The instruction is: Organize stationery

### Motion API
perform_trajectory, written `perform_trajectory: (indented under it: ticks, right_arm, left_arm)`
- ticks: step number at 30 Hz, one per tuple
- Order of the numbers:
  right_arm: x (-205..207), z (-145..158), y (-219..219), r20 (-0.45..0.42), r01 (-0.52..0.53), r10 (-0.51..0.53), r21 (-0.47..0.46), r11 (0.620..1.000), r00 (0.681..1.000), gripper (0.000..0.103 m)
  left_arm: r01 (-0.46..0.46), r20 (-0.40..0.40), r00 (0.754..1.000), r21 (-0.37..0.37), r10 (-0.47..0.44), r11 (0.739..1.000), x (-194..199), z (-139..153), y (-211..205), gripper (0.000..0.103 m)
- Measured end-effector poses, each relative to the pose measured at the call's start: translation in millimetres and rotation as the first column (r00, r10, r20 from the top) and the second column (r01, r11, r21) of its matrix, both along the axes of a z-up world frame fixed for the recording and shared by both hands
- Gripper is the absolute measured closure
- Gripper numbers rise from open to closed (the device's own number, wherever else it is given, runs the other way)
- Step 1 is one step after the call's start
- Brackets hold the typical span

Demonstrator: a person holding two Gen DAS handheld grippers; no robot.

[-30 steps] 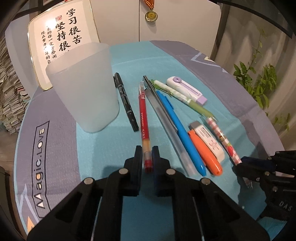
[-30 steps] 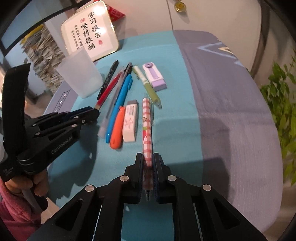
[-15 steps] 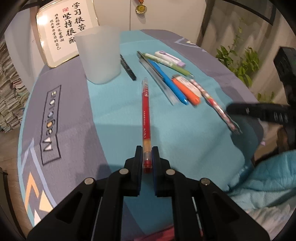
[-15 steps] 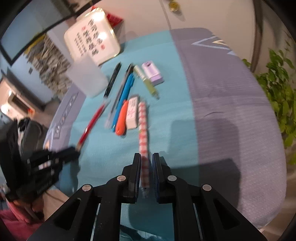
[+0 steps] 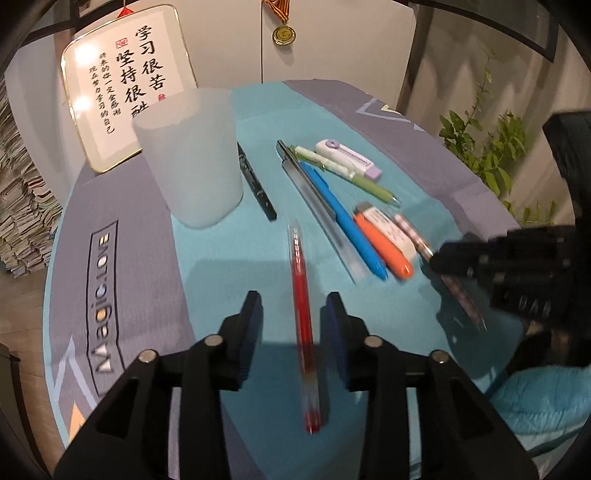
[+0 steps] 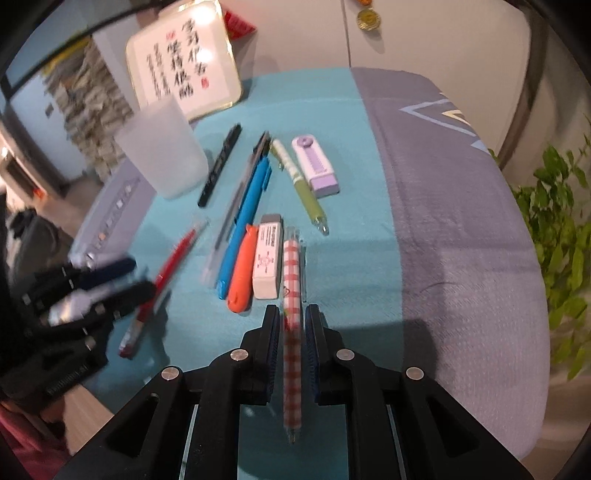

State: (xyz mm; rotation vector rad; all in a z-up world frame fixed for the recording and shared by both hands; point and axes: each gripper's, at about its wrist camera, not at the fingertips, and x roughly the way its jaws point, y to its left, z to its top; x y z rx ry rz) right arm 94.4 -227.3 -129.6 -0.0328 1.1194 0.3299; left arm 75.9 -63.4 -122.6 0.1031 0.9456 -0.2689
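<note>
My left gripper (image 5: 293,306) is open, its jaws wide apart on either side of a red pen (image 5: 303,314) that looks blurred and loose between them. My right gripper (image 6: 291,314) is open a little, and a pink checked pen (image 6: 291,314) lies between its fingers without being pinched. A frosted plastic cup (image 5: 192,158) stands upright at the back left. On the teal cloth lie a black marker (image 5: 256,182), a clear pen (image 5: 317,199), a blue pen (image 5: 347,218), an orange marker (image 5: 384,247), a white eraser (image 6: 267,262), a green pen (image 6: 301,184) and a purple correction tape (image 6: 316,166).
A framed calligraphy plaque (image 5: 125,81) leans behind the cup. A medal (image 5: 283,34) hangs on the wall. Green plants (image 6: 554,221) stand to the right of the round table. Paper stacks (image 5: 22,206) are at the far left.
Both grippers have opened: the left has let go of the red pen and the right has let go of the pink checked pen. Both moved forward towards the stationery row.
</note>
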Motion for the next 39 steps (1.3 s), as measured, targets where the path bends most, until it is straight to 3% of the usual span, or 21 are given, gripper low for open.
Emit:
perform_trajectory:
  ticks: [10,26,30,34,39]
  right_arm:
    - [21,-6,6,0.007,-0.003,0.004,-0.085,0.996,1.000,0.090]
    - [52,-7,18,0.006,-0.030,0.031,-0.122,0.992,0.999,0.089]
    - [51,-6,17,0.015,-0.037,0.039,-0.124,0.992,0.999,0.089]
    - [52,-2,10,0.016,-0.009,0.010,-0.075,0.997,1.000,0.090]
    - [39,22,2,0.091,0.020,-0.018,-0.024,1.000,0.996,0.090]
  left_arm:
    - [0.011,-0.025,1.000,0.026,-0.010,1.000,34,-8,-9,0.064]
    - [0.042,-0.044,0.998,0.036,-0.040,0.998,53,-16,-19,0.067]
    - [0.059,-0.045,0.997,0.023,-0.058,0.998,55,-16,-23,0.095]
    - [0.042,-0.043,0.998,0.005,-0.041,0.999,54,-11,-20,0.095]
    - [0.031,0.012,0.999,-0.010,-0.031,0.999,43,8,-15,0.095]
